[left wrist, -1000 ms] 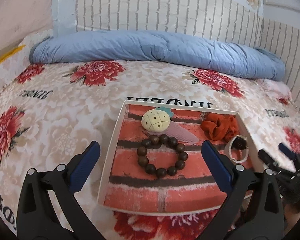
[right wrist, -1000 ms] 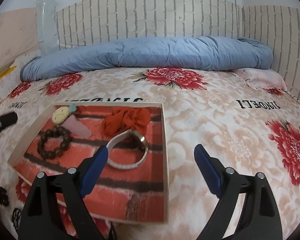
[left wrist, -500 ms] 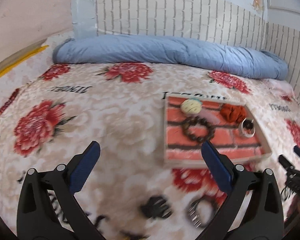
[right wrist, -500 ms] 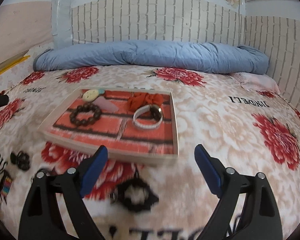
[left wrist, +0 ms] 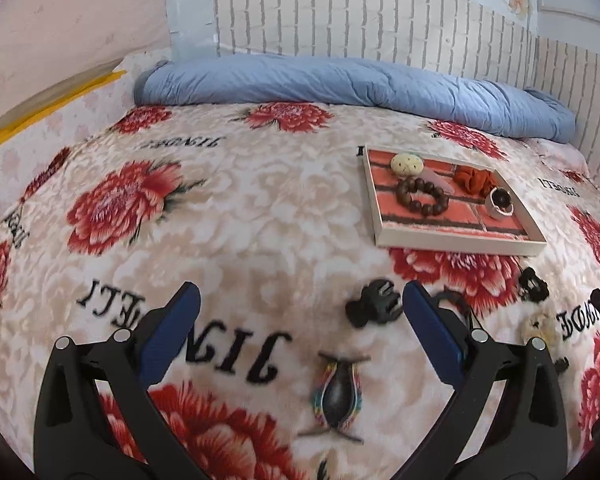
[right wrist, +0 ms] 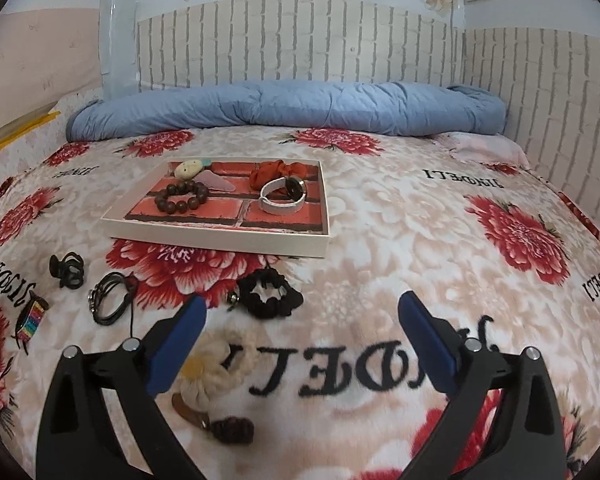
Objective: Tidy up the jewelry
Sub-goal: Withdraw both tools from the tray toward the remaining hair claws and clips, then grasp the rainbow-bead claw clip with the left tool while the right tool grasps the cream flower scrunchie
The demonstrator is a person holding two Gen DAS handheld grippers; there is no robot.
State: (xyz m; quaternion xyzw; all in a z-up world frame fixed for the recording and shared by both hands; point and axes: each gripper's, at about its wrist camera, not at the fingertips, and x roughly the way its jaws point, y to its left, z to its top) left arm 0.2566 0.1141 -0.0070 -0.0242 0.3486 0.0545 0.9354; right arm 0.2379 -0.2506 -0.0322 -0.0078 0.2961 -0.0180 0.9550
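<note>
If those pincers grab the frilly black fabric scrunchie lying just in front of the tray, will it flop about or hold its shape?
The frilly black fabric scrunchie would probably squash and sag, since its ruffled cloth looks soft. It is likely light, barely denting the plush floral blanket. Lying flat as a ring, it seems unlikely to roll. The open right gripper might catch only one fold.

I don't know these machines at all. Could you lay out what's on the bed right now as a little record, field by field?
Surface: floral fleece blanket
Container: shallow white tray with brick-print floor
In tray: brown wooden bead bracelet; rust-orange fabric scrunchie; white band watch; cream round hair clip
Outside tray: black fabric scrunchie; black claw clip; black cord bracelet; rainbow woven clip
Left gripper: open, empty
Right gripper: open, empty
</note>
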